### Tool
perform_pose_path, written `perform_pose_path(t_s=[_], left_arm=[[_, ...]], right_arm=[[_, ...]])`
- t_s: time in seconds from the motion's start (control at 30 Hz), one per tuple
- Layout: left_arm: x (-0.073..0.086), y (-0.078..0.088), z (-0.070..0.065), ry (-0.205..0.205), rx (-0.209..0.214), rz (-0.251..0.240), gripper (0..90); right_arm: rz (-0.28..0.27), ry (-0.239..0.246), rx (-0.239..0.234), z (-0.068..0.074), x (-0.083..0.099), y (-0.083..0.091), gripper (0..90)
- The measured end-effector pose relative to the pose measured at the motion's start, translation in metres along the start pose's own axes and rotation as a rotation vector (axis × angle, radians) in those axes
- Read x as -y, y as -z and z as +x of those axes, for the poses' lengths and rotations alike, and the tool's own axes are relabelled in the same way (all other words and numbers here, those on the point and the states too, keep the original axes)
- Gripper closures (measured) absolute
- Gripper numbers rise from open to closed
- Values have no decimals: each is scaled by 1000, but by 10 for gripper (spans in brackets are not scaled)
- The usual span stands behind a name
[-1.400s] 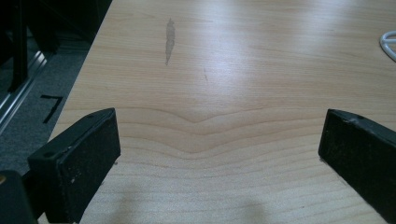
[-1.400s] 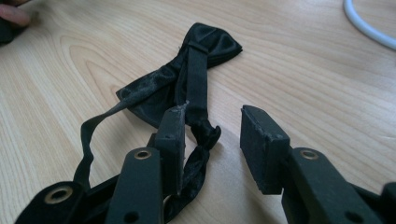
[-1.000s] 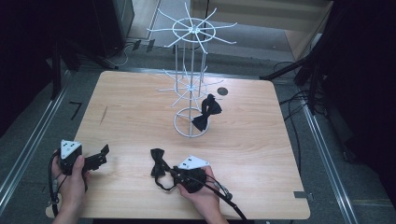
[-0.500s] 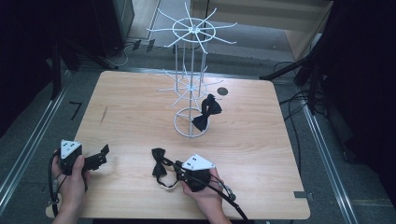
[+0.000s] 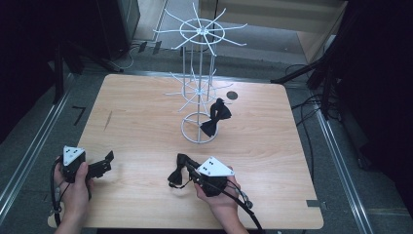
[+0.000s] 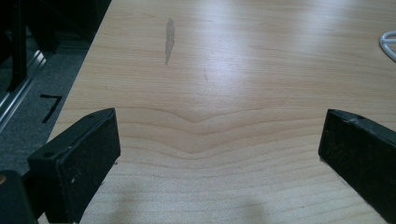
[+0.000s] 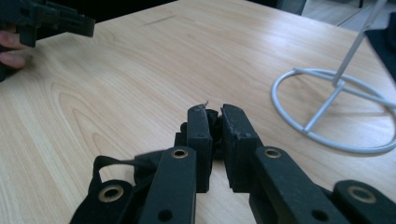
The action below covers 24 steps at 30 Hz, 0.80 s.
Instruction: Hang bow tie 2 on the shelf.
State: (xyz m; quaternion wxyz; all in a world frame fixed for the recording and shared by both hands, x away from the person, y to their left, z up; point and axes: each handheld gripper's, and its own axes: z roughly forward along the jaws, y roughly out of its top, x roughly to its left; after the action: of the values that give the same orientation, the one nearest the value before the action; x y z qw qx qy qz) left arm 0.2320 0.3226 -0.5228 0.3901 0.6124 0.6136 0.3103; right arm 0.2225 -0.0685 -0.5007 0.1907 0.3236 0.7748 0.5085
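High view: "7" mark point(image 5: 79, 115) beside table point(image 5: 146, 112).

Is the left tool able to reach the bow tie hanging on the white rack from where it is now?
Probably yes: the left tool is open, and bare table lies between it and that bow tie.

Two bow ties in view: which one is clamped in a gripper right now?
The bow tie near the front edge, pinched in the right gripper. The other bow tie hangs on the white wire rack, untouched.

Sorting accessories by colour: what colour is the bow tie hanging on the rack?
Black bow tie, clearest in the high view.
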Motion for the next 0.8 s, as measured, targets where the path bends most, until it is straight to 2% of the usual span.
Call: perform_pose_path(t_s=[0.53,0.8], left_arm=[[0,0,0,1,-1,1,0],[0,0,0,-2,-2,1,0]], right_arm=[[-71,26,53,-17,-22,20,841],[-100,23,72,-25,-33,27,841]])
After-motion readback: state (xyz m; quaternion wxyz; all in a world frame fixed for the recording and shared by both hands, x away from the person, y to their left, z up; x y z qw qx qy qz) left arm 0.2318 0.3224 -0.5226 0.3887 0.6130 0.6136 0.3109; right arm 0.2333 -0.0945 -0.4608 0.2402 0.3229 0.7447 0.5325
